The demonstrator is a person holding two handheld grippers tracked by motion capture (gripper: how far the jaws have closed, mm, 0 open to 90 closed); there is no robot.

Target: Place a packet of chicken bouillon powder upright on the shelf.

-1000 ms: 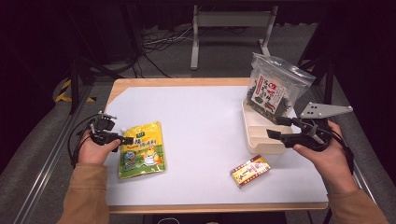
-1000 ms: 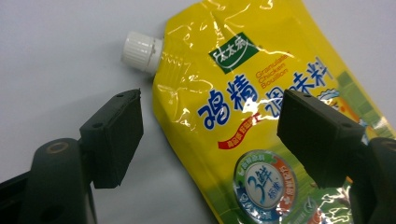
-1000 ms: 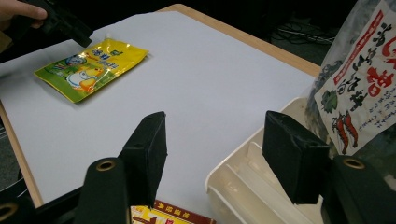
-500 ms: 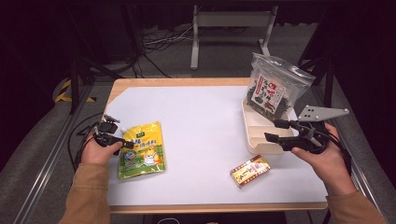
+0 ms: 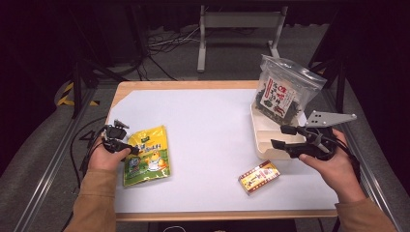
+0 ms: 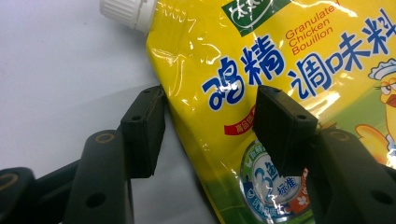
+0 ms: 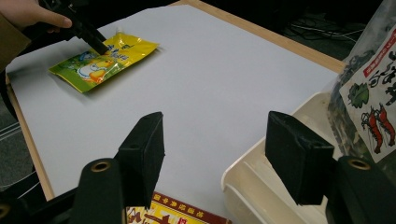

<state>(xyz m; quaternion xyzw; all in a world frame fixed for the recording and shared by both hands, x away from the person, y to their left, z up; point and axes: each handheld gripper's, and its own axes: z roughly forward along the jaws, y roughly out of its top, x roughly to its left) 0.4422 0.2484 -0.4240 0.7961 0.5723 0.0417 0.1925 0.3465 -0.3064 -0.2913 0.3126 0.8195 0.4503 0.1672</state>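
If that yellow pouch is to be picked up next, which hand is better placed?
The left. Its gripper is open with its jaws either side of the yellow pouch's edge. The right gripper hovers open over the white tray, far across the table.

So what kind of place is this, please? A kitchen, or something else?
Probably a lab or studio set up for recording, not a kitchen. The white-topped table stands in a dark room, with metal frame rails along its sides and loose cables on the grey floor behind it.
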